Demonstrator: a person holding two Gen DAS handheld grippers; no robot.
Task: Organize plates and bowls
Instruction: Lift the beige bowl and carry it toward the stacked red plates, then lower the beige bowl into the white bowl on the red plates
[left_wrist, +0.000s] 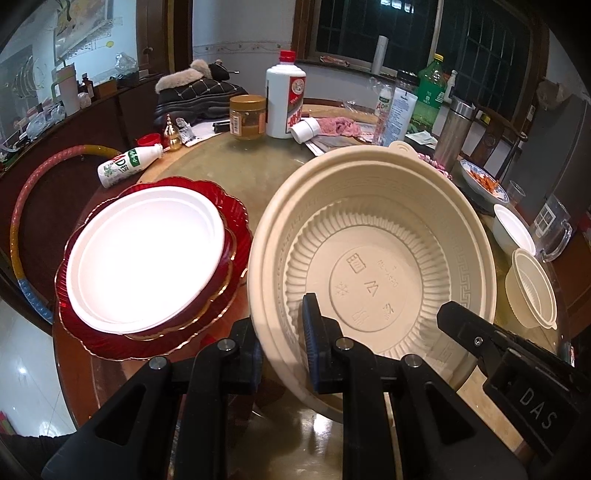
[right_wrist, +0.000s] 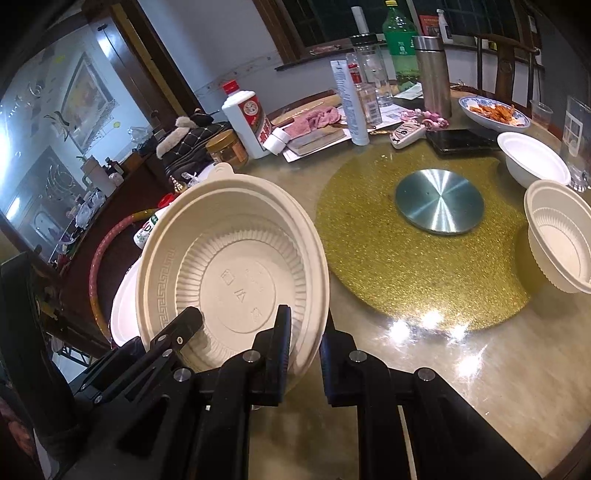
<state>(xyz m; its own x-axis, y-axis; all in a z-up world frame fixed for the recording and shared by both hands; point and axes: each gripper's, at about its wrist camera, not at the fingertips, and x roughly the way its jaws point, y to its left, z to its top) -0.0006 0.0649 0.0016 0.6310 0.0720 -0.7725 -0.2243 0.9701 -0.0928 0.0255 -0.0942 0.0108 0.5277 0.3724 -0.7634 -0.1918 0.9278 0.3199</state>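
A large beige plastic bowl (left_wrist: 373, 266) hangs tilted above the round table, held from both sides. My left gripper (left_wrist: 282, 350) is shut on its near-left rim. My right gripper (right_wrist: 306, 350) is shut on the opposite rim of the same bowl (right_wrist: 236, 280). A finger (left_wrist: 454, 317) of the right gripper shows in the left wrist view, and a finger (right_wrist: 188, 319) of the left gripper in the right wrist view. Left of the bowl a white plate (left_wrist: 147, 254) lies on a scalloped red plate (left_wrist: 92, 332). A small beige bowl (right_wrist: 557, 236) and a white bowl (right_wrist: 535, 158) stand at the right.
A gold glitter turntable (right_wrist: 406, 266) with a metal hub (right_wrist: 439, 201) fills the table's middle. At the back stand a white liquor bottle (left_wrist: 284, 99), a jar (left_wrist: 247, 116), a steel flask (right_wrist: 434, 74), other bottles and a blue-patterned dish of food (right_wrist: 493, 112). A hoop (left_wrist: 22, 206) leans at the left edge.
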